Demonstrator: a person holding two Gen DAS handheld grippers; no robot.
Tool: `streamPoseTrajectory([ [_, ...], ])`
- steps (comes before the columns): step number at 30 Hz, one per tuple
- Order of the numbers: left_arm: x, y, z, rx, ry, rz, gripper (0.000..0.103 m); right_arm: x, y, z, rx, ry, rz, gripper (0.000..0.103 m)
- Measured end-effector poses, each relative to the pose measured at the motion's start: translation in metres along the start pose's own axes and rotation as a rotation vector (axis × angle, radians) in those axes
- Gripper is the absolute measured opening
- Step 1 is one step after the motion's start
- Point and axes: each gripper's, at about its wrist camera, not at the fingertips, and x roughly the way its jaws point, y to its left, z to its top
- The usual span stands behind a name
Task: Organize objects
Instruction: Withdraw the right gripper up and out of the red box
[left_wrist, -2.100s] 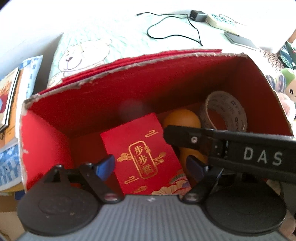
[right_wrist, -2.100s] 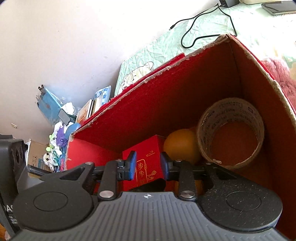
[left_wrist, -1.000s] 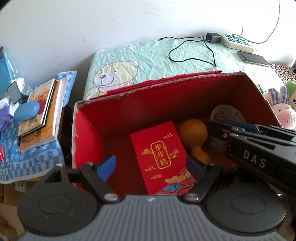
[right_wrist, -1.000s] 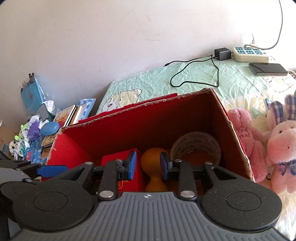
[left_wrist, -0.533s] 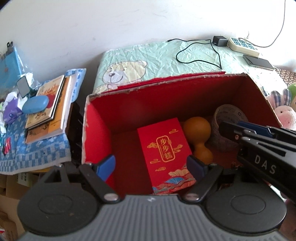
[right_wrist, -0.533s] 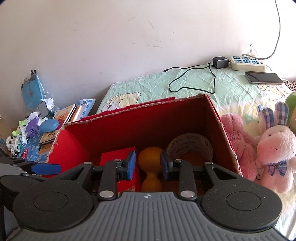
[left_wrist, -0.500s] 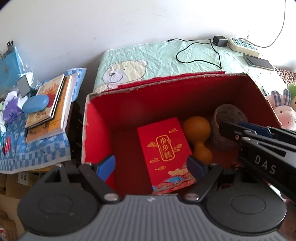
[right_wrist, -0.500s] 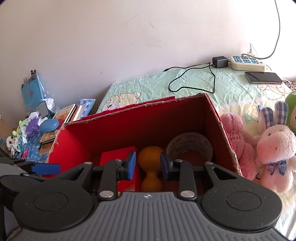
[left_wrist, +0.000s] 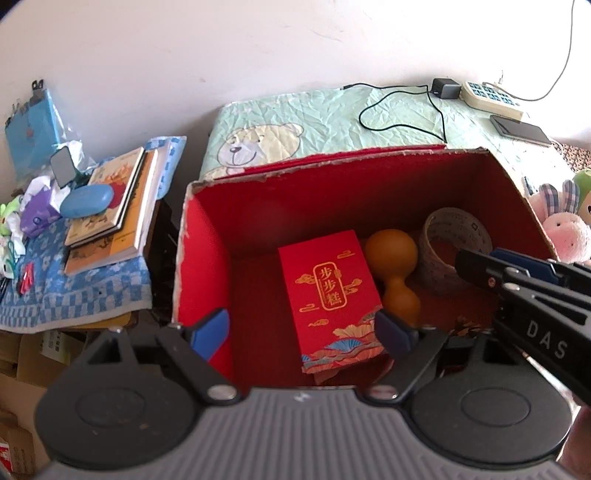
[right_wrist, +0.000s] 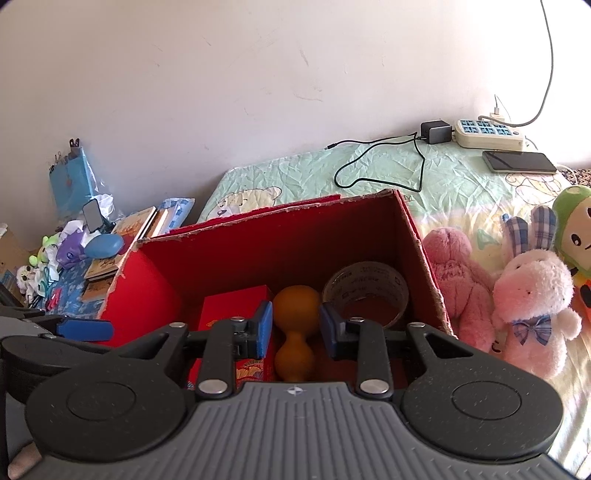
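Observation:
A red cardboard box (left_wrist: 207, 236) stands open on the bed; it also shows in the right wrist view (right_wrist: 155, 273). Inside lie a red packet with gold characters (left_wrist: 330, 291), an orange gourd-shaped object (left_wrist: 393, 269) and a roll of tape (left_wrist: 450, 236). The right wrist view shows the packet (right_wrist: 229, 306), the gourd (right_wrist: 295, 306) and the tape (right_wrist: 365, 291) too. My left gripper (left_wrist: 301, 330) is open and empty above the box's near edge. My right gripper (right_wrist: 295, 328) is open and empty above the box, and reaches in from the right in the left wrist view (left_wrist: 517, 277).
Pink plush toys (right_wrist: 532, 295) lie right of the box on a green bear-print sheet (left_wrist: 332, 118). A power strip (right_wrist: 487, 134), charger cable (right_wrist: 380, 162) and phone (right_wrist: 519, 161) lie behind. Books (left_wrist: 114, 206) and clutter sit on a blue cloth at left.
Both grippers have pulled up and back out of the box, so more of the room shows. The packet, gourd and tape stay in the box.

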Motion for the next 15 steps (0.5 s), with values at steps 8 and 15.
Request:
streamPoseTrajectory([
  [8, -0.019, -0.002, -0.003, -0.034, -0.026, 0.022, 0.090, -0.020, -0.002, 0.000, -0.023, -0.005, 0.049, 0.032],
  [15, -0.035, -0.003, -0.009, -0.063, -0.041, 0.059, 0.092, -0.036, -0.004, -0.002, -0.047, 0.017, 0.131, 0.032],
])
